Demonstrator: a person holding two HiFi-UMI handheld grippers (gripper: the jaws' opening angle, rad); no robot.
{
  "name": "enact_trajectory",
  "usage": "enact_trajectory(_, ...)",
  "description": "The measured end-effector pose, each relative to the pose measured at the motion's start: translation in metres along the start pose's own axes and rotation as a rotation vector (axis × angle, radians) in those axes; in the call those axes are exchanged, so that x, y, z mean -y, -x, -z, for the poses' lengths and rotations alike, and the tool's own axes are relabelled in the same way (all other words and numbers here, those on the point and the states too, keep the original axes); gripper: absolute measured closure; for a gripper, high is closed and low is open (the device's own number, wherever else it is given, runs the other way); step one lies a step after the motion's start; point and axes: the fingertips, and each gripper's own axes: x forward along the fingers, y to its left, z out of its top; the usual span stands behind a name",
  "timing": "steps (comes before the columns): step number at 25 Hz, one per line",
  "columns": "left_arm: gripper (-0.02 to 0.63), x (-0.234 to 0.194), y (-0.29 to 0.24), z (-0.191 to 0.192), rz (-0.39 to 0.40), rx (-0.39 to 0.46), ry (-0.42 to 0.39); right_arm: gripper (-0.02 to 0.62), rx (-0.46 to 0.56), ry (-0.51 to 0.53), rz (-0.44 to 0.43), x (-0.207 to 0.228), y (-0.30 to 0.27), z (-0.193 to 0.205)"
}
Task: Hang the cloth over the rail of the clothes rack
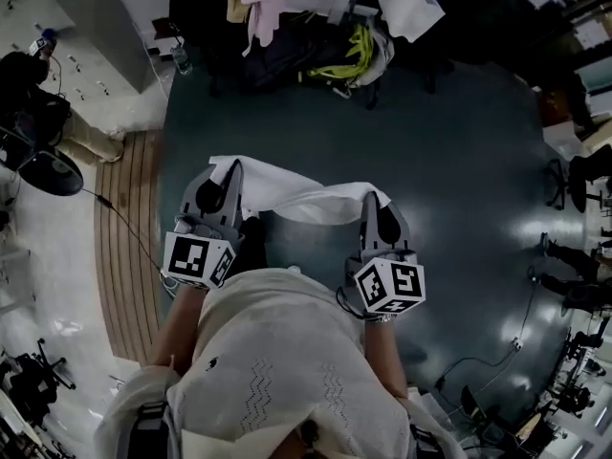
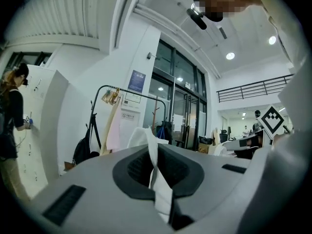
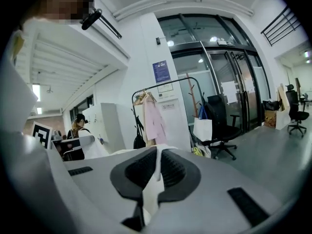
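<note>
office chair (image 3: 220, 113) | white bag (image 3: 203, 129) | pink coat (image 3: 155, 123) | glass doors (image 3: 240, 89)

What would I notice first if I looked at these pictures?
A white cloth stretched between the grey left gripper and right gripper, mid-picture over the dark floor. Ahead stands a black metal clothes rack with a pink garment hanging on it.
</note>
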Motion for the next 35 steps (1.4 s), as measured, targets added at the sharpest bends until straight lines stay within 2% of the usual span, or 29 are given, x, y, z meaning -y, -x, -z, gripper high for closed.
enact_trajectory(5, 0.588, -0.049, -0.093, -0.041, 0.124, 0.04, -0.008, 0.572, 0.048, -0.036, 0.067, -0.005, -0.075, -0.05)
enact_trajectory(9, 0.588, -0.083, -0.139, -0.056, 0.168, 0.06, -0.03, 0.572, 0.065, -0.056, 0.112, -0.005, -0.115, -0.06)
enact_trajectory(16, 0.588, -0.129, -0.185, -0.049, 0.114, 0.04, 0.031, 0.572, 0.064, -0.054, 0.142, 0.016, -0.176, -0.074)
enact_trajectory(20, 0.588, -0.134, -0.225, -0.051, 0.11, 0.027, 0.001, 0.572, 0.077, -0.04, 0.128, 0.042, -0.216, -0.09)
enact_trajectory(25, 0.588, -0.133, -0.289, -0.058, 0.037, 0.04, -0.039, 0.572, 0.051, -0.08, 0.083, 0.102, -0.278, -0.106)
enact_trajectory(29, 0.588, -0.133, -0.359, -0.071, -0.051, 0.041, -0.034, 0.572, 0.065, -0.03, 0.024, 0.153, -0.335, -0.15)
enact_trajectory(35, 0.588, -0.1, -0.446, -0.095, -0.093, 0.089, -0.105, 0.572, 0.073, 0.01, -0.067, 0.228, -0.391, -0.207)
